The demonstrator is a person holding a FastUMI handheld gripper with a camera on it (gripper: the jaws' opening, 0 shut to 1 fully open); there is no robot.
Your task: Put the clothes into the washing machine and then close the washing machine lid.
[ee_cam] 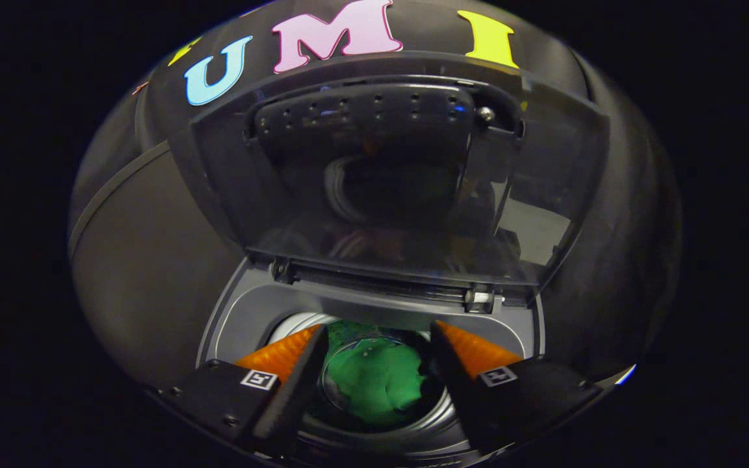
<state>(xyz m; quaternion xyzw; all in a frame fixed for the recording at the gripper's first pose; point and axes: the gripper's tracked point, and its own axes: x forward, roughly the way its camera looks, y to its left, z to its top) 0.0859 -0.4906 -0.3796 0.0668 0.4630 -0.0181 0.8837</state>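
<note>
Green garment point(374, 383) lies bunched down in the washer drum point(436, 409), lower centre of frame, seen in the gap between the fingers and below them, touching neither. Hand-held gripper point(374, 338) has its fingers spread apart, holding nothing. Clothes look to be in; lid closing not yet done. Transparent lid point(400, 195) stands raised on its rear hinge point(478, 298), filling mid-frame above the grey top opening point(238, 318). Risks: fingers slip off the smooth lid so it slams; pushing near the hinge gives poor leverage; any cloth riding up onto the rim stops it shutting.
</note>
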